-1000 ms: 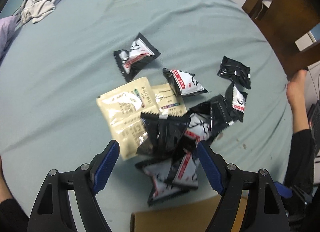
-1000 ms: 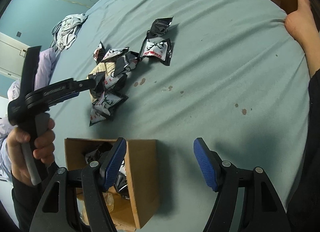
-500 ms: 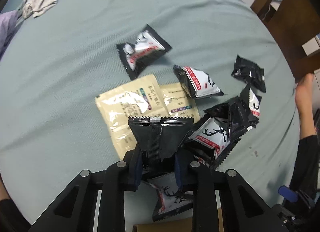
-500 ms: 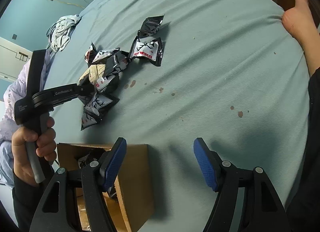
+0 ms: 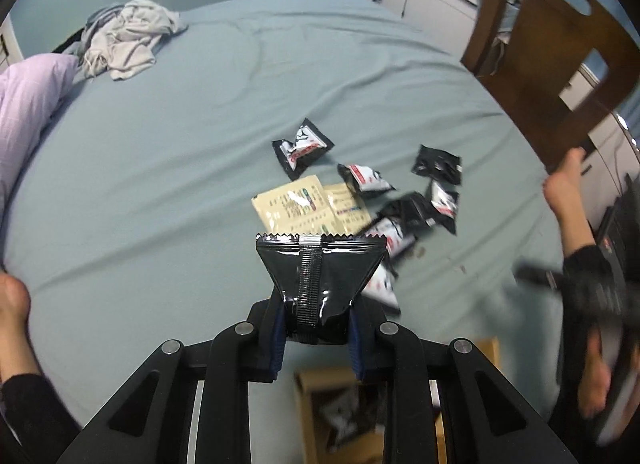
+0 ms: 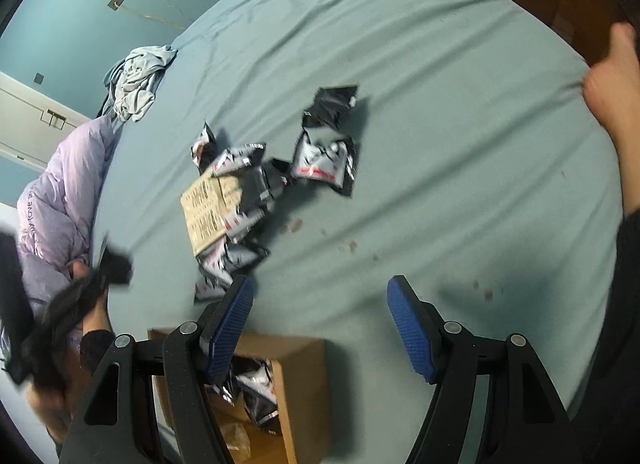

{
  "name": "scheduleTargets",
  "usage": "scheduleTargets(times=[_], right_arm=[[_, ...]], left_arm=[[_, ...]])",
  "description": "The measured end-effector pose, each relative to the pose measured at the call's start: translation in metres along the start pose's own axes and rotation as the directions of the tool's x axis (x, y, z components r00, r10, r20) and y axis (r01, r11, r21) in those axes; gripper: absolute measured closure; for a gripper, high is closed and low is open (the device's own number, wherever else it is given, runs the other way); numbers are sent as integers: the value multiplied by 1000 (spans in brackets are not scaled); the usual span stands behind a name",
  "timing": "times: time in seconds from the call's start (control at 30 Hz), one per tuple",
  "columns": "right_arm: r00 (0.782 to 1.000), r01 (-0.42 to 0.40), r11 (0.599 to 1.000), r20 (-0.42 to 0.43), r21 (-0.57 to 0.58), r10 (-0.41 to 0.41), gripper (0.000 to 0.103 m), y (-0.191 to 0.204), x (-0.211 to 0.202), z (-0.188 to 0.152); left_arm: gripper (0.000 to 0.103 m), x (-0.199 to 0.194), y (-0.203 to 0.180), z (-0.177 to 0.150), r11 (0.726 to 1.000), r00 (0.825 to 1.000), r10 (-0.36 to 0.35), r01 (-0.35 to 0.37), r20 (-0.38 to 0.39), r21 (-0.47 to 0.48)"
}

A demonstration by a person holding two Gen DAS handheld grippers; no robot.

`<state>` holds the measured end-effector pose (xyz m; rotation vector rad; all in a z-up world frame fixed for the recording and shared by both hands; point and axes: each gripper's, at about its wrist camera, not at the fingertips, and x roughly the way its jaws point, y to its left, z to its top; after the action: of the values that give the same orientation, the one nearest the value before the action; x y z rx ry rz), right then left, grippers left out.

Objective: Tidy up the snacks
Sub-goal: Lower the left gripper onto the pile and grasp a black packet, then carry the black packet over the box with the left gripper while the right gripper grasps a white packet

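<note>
The left gripper [image 5: 316, 330], open a second ago, now pinches one black snack packet [image 5: 320, 270], lifted off the bed [image 5: 160, 168] above the cardboard box [image 6: 304, 376]. The right gripper [image 6: 320, 320] stays spread, empty. Two beige sachets [image 5: 304, 204] and about seven black packets remain.

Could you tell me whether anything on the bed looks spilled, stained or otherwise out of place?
Yes: small brown spots mark the teal sheet beside the loose snack packets, like stains or crumbs. A crumpled grey garment lies at the far end.
</note>
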<state>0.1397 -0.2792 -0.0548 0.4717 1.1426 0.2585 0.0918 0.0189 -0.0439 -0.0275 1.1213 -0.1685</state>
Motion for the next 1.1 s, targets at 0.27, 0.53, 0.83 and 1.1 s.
scheduleTargets(times=[0.27,0.53,0.83,1.1], right_arm=[[995,-35,996,-89,80,42,34,-10,42,46],[991,16,989,-136,147,5,34,-11,92,80],[973,216,976,-87,5,-215,48,23,128,95],[979,206,976,24,-74,-205,70,38,100,72]], left_arm=[[79,-38,-2,-51,997,997,-80,79,24,22],[79,-39,-8,-77,992,992,-127,126,15,28],[79,-23,-8,-89,989,990,-143,144,-23,42],[79,-28,-15,-95,989,991,-130,131,-24,70]])
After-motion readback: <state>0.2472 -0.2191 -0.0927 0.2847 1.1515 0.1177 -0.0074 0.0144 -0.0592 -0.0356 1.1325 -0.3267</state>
